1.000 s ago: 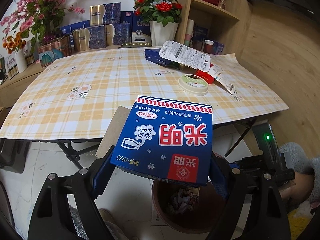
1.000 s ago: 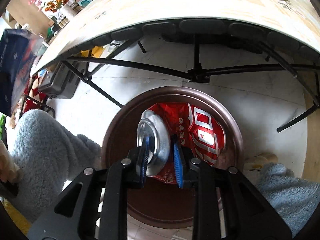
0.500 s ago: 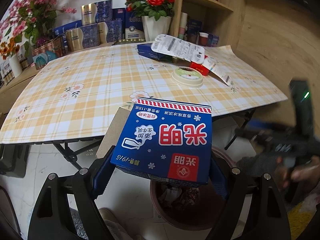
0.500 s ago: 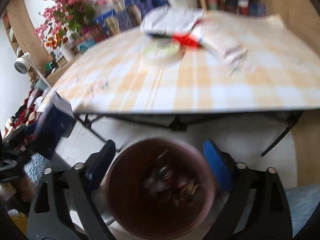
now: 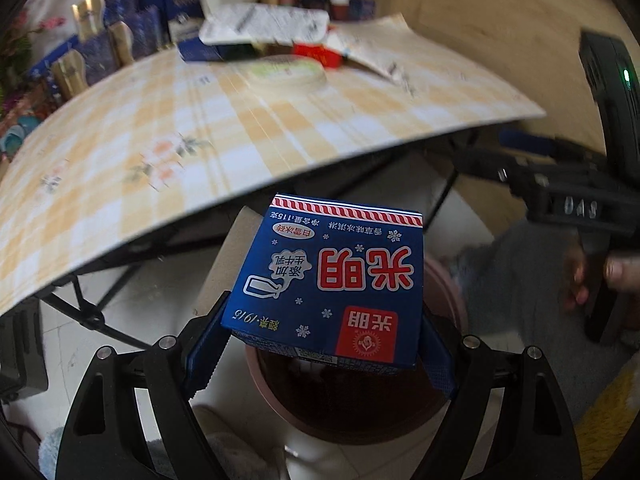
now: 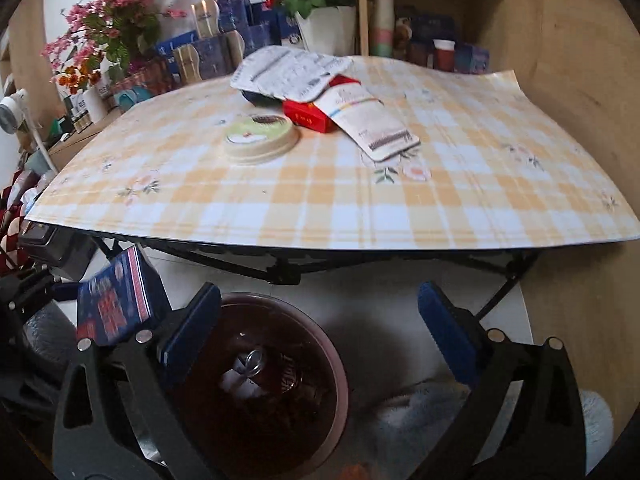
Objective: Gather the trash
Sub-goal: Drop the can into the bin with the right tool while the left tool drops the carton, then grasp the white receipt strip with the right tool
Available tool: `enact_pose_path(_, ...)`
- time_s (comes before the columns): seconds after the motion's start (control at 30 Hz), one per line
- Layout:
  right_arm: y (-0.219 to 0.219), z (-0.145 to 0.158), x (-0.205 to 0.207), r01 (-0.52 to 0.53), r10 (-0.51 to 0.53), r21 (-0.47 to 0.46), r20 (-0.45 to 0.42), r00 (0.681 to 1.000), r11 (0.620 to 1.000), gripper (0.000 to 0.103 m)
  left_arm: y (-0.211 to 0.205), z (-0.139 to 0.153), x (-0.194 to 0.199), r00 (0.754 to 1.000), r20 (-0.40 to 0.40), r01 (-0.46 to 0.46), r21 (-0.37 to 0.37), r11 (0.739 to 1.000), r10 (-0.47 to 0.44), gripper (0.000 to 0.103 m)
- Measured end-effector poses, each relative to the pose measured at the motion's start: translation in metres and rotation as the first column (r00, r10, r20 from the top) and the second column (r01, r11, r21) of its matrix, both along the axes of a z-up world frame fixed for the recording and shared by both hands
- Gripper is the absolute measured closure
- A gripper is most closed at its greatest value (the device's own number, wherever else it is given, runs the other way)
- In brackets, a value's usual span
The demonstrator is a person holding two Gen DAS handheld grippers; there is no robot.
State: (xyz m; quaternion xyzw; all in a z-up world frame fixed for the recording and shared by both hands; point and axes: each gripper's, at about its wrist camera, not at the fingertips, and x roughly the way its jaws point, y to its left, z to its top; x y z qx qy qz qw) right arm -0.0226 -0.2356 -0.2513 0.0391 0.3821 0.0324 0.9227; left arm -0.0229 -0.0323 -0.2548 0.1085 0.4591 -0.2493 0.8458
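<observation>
My left gripper [image 5: 322,350] is shut on a blue milk carton [image 5: 332,280], its pads pressing on both sides. It holds the carton over the brown trash bin [image 5: 448,292], just off the table's near edge. In the right wrist view my right gripper [image 6: 320,332] stands open and empty above the same bin [image 6: 338,364]. A crushed can [image 6: 256,358] lies inside with other rubbish. The carton [image 6: 116,304] shows at the left of that view. On the table lie a round lid [image 6: 260,140], a red pack [image 6: 308,114], a white wrapper [image 6: 288,68] and a paper strip [image 6: 372,120].
The table [image 6: 360,208] has a yellow checked cloth and black folding legs [image 6: 280,272] just behind the bin. Flower pots [image 6: 326,28] and blue boxes [image 6: 236,12] line its far side. A wooden wall [image 6: 580,80] stands to the right. Grey fuzzy slippers [image 6: 420,412] lie beside the bin.
My right gripper let go of the can, which now lies in the bin, opened wide, rose and tilted up toward the table. The left gripper sank with the carton to above the bin.
</observation>
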Motion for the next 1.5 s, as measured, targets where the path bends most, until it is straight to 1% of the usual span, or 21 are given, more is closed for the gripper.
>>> enact_pose_path(0.17,-0.006,-0.008,0.005,0.038,-0.037,0.017,-0.031,0.999,0.999,0.006,-0.002,-0.004,-0.002,1.000,-0.018,0.022,0.007,1.000,-0.022,0.022)
enact_pose_path(0.33,-0.012,-0.008,0.005,0.064,-0.063,0.032,-0.037,0.997,0.997,0.006,0.001,-0.005,0.001,0.999,-0.032,0.011,-0.004,1.000,-0.011,0.021)
enact_pose_path(0.37,-0.013,-0.009,0.005,0.068,-0.067,0.033,-0.039,0.997,0.997,0.006,0.001,-0.005,0.001,0.999,-0.034,0.013,-0.006,1.000,-0.013,0.020)
enact_pose_path(0.47,-0.013,-0.009,0.004,0.072,-0.070,0.033,-0.040,0.997,0.997,0.006,0.002,-0.005,0.003,0.999,-0.037,0.000,-0.003,1.000,0.000,0.011)
enact_pose_path(0.53,-0.012,-0.009,0.004,0.070,-0.069,0.031,-0.042,0.997,0.997,0.006,0.003,-0.004,0.003,0.999,-0.033,-0.005,-0.004,1.000,0.005,0.011)
enact_pose_path(0.7,-0.011,-0.010,0.006,0.063,-0.062,0.023,-0.047,0.997,0.998,0.006,0.009,-0.002,0.006,0.999,-0.018,-0.050,-0.006,0.999,0.050,0.007)
enact_pose_path(0.9,-0.012,-0.010,0.006,0.069,-0.067,0.026,-0.051,0.996,0.997,0.006,0.024,0.000,0.014,0.992,-0.030,-0.124,-0.047,0.991,0.123,0.006)
enact_pose_path(1.13,-0.012,-0.010,0.005,0.071,-0.070,0.029,-0.052,0.996,0.997,0.006,0.045,0.004,0.021,0.971,-0.027,-0.237,-0.089,0.967,0.235,0.006)
enact_pose_path(1.3,-0.011,-0.009,0.007,0.065,-0.064,0.039,-0.046,0.997,0.997,0.006,0.057,0.013,0.022,0.951,0.015,-0.305,-0.121,0.945,0.309,0.006)
enact_pose_path(1.37,-0.011,-0.008,0.008,0.064,-0.062,0.030,-0.044,0.997,0.998,0.006,0.064,0.021,0.020,0.938,0.048,-0.334,-0.151,0.931,0.344,0.006)
enact_pose_path(1.5,-0.016,-0.003,0.009,0.082,-0.080,0.043,-0.042,0.996,0.996,0.006,0.082,0.037,0.015,0.900,0.120,-0.380,-0.252,0.890,0.418,0.006)
